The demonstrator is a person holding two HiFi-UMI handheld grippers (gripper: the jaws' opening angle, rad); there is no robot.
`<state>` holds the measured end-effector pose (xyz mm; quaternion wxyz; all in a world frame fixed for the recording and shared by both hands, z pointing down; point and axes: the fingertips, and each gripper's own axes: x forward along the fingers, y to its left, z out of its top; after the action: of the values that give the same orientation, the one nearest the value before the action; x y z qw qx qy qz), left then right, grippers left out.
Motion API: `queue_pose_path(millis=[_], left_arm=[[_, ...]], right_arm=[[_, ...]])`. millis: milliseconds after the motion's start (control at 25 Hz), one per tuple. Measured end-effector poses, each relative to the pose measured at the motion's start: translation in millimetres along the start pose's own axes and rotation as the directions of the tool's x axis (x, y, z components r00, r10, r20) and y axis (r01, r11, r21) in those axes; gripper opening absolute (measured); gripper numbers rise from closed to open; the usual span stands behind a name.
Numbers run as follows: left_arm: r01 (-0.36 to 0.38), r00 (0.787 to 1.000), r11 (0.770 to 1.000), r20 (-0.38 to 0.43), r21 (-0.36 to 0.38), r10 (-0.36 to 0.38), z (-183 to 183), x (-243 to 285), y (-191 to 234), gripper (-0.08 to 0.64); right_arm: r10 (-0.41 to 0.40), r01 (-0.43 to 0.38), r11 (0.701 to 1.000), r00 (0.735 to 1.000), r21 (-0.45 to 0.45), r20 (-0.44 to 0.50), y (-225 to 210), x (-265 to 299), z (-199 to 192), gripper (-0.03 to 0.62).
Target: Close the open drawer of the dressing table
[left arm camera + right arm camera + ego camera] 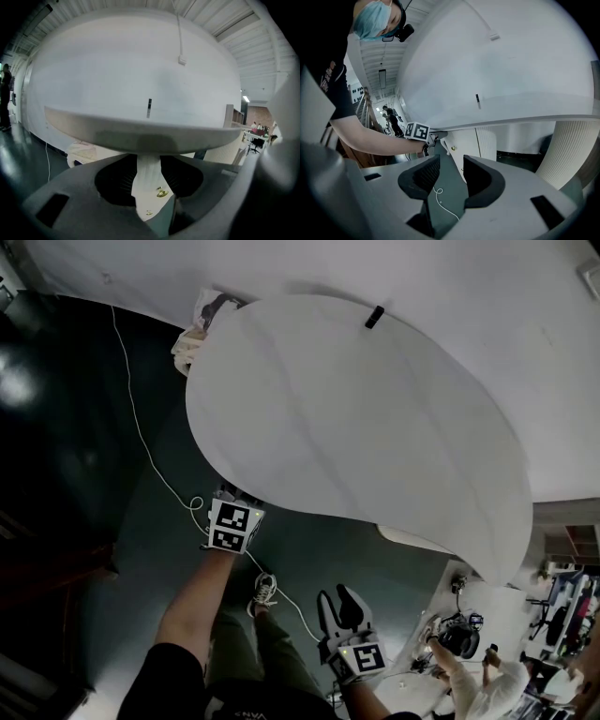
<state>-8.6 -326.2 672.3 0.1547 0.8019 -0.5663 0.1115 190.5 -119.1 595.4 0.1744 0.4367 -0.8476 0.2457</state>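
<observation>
Left gripper view: left tool (pixel 149 161) spread, empty, facing drawer (pixel 146 187); right tool (pixel 451 161) likewise spread, empty.

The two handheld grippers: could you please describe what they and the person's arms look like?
Both the left gripper and the right gripper have a grey body and two black, curved jaws with ribbed inner faces. Each carries a white cube with black square markers. The person wears a dark short sleeve; the forearms are bare.
</observation>
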Motion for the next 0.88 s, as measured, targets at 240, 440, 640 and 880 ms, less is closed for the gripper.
queue_pose_path(millis=[240,440,640,880], left_arm=[[0.017,1.0,1.0,0.007,0.005,-0.017,2.8,0.1,0.1,0.153],[0.014,1.0,1.0,-0.009,0.018,-0.014,3.3,-3.1,1.2,0.153],[0.021,0.999,0.999,-0.025,0.027,-0.02,1.0,-18.8,0.1,0.153],[0.023,0.999,0.998,-0.041,0.059,-0.021,-4.3,-53.5,2.0,0.14]], right_arm=[[-0.007,0.007,1.0,1.0,0.006,0.011,2.9,-3.1,-1.0,0.158],[-0.012,0.012,1.0,0.999,0.011,0.033,8.4,-6.6,2.1,0.158],[-0.02,0.02,1.0,0.999,0.017,0.046,17.2,-9.2,4.8,0.158],[-0.043,0.038,0.998,0.996,0.059,0.075,32.9,-9.7,15.3,0.156]])
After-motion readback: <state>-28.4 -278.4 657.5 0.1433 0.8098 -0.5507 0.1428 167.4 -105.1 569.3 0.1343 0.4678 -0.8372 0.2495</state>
